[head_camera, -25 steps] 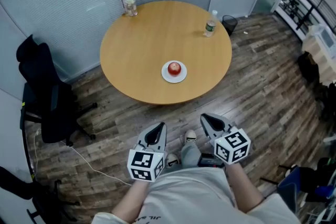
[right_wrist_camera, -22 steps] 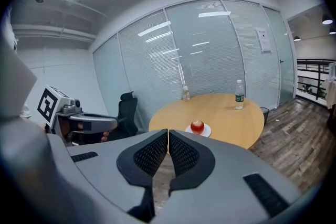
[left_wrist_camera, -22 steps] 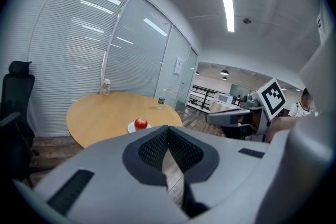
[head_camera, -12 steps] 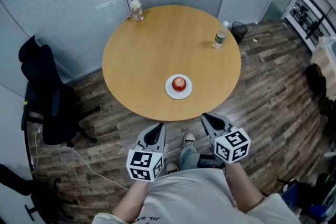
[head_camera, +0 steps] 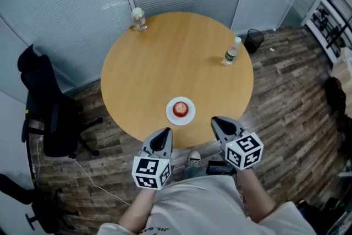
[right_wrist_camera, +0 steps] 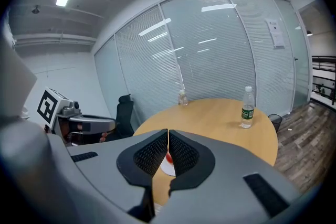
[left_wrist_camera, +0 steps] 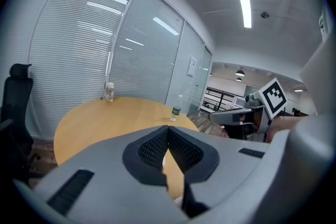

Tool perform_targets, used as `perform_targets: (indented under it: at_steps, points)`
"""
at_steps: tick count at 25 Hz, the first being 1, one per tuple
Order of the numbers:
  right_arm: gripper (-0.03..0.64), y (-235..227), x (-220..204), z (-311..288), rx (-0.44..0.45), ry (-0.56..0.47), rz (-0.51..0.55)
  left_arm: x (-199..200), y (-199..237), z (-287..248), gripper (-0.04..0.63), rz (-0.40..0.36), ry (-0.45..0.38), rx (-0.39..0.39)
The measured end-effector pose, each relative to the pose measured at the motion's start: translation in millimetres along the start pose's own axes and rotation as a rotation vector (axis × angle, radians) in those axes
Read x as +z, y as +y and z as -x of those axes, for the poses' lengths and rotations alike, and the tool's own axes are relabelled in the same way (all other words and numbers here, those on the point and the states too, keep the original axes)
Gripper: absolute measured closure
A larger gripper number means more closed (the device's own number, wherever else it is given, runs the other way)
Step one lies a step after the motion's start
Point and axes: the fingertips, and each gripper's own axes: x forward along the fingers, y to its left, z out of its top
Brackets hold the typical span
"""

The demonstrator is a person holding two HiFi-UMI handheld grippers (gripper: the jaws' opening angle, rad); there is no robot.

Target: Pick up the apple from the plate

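Office chair (head_camera: 47, 118): stands off the table's left side, well apart from the work, so it plays no part in the reach.

Small jar (head_camera: 138, 19): upright at the table's far left rim, far from the plate and out of the way.

Left gripper (head_camera: 165, 134): jaws pressed together with nothing between them, as the left gripper view shows. It is held in front of the body, just short of the near table edge. This reads as a carrying posture, not a grasp.

Table (head_camera: 165, 58): round and wooden, mostly bare, so the approach from the near side is unobstructed.

Plate (head_camera: 171, 115): white, lying flat close to the table's near edge, between the lines of the two grippers.

Apple (head_camera: 180, 109): red, resting in the middle of the plate and untouched. Being so near the edge, it should take only a short reach.

Right gripper (head_camera: 217, 121): jaws shut and empty, its tip at the table's rim, just right of the plate. In the right gripper view the apple (right_wrist_camera: 168, 158) sits directly behind the closed tips, so this one seems aimed at it. The jaws must spread before they can take it.

Water bottle (head_camera: 231, 54): upright near the right rim, clear of the reach.

Bin (head_camera: 253, 39): on the floor beyond the table, irrelevant to the pick.
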Motion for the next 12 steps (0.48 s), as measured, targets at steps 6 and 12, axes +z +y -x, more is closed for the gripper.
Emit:
perform_targets:
  at_steps: [6,12]
  points:
    - [0.586,-35.5,13.0,-14.6,0.020,-0.002,0.007,14.4,-3.5,-28.4,0.592,-0.011,-0.010,0.030]
    - [0.584,-41.3,13.0,-29.4,0.028,0.012,-0.011,13.3,8.1,-36.3,0.592,-0.002,0.012,0.047]
